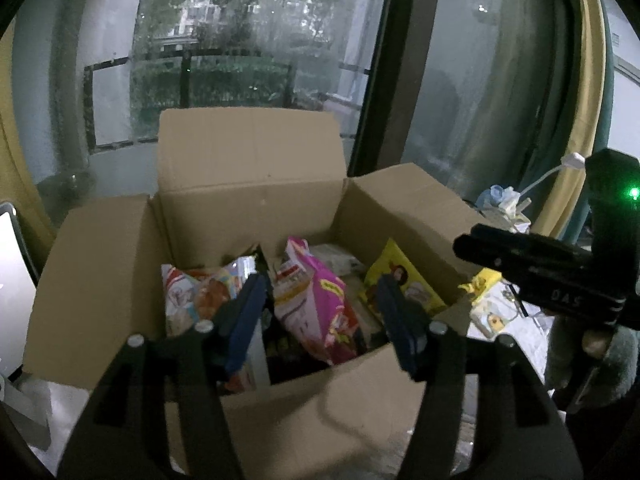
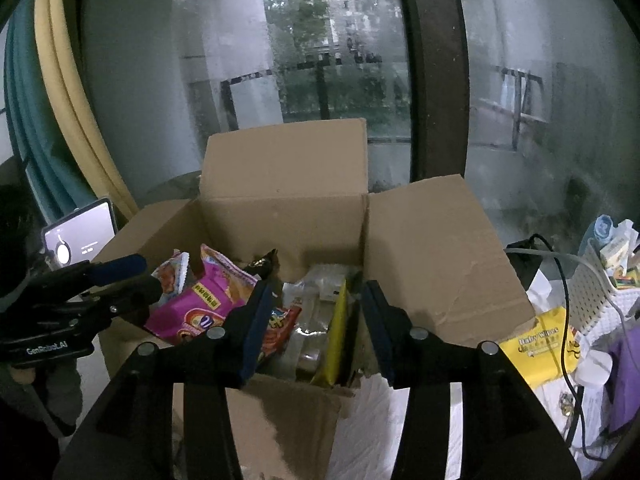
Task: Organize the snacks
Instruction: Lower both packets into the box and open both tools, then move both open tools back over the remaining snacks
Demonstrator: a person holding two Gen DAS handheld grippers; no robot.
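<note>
An open cardboard box [image 1: 256, 200] [image 2: 432, 248] holds several snack packs. In the left wrist view a pink bag [image 1: 316, 308] lies in its middle, a red-and-white bag [image 1: 192, 296] to the left and a yellow bag [image 1: 404, 284] to the right. My left gripper [image 1: 320, 320] hovers over the box's near edge, open, the pink bag showing between its fingers without touching the pads. My right gripper [image 2: 316, 328] is open over the box. A yellow pack [image 2: 338, 332] stands on edge in the gap, clear of both pads. Each gripper appears in the other's view [image 1: 468, 246] [image 2: 140, 278].
A lit phone screen [image 2: 80, 236] stands left of the box. To the right are a yellow baby wipes pack [image 2: 540, 344], a white basket [image 2: 596, 296] with small items and a cable [image 2: 564, 300]. A large window and curtains rise behind the box.
</note>
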